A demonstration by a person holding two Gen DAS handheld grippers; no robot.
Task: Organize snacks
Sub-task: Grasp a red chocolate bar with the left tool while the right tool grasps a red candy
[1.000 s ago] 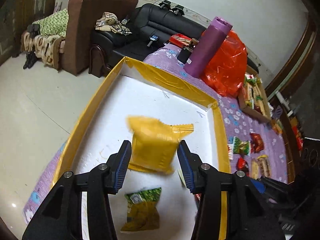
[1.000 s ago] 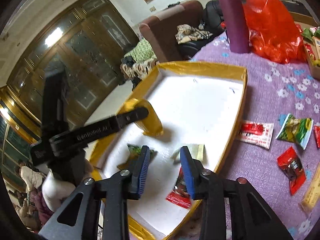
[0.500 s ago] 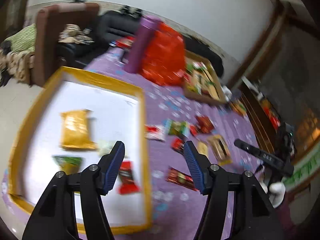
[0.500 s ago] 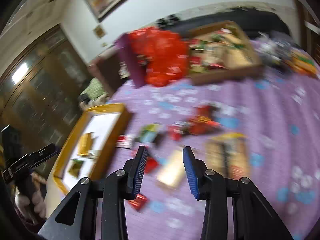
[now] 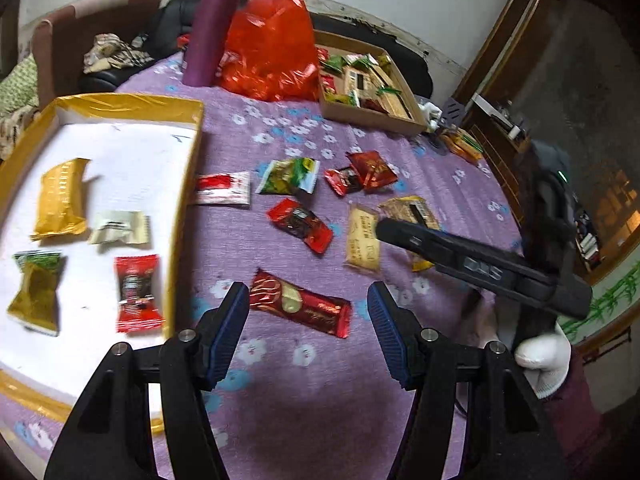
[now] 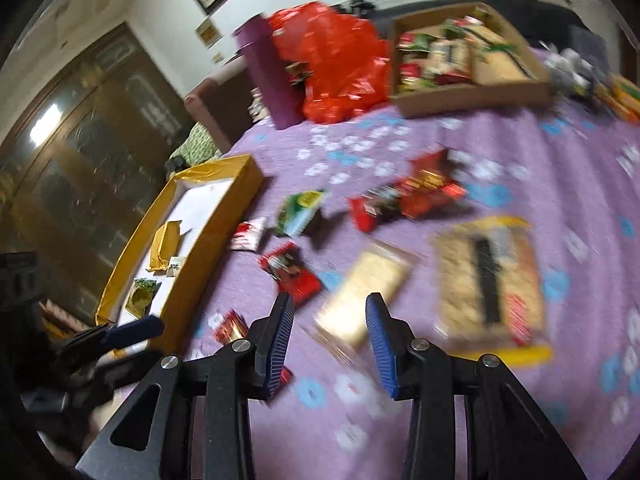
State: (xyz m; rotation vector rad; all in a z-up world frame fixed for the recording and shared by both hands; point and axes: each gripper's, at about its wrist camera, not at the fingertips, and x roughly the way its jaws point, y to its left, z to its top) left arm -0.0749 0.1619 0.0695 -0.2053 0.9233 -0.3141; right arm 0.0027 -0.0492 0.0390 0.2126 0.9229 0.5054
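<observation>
The right wrist view is blurred by motion, so the print on the pale gold packet (image 6: pixel 362 298) and on the big yellow packet (image 6: pixel 490 280) cannot be read. The right hand-held gripper (image 5: pixel 390 229) covers part of a yellow packet (image 5: pixel 412 212) in the left wrist view. The yellow tray (image 5: pixel 182 208) is cut off by the left edge there. The snacks inside the cardboard box (image 5: pixel 370 118) are too small to name.
</observation>
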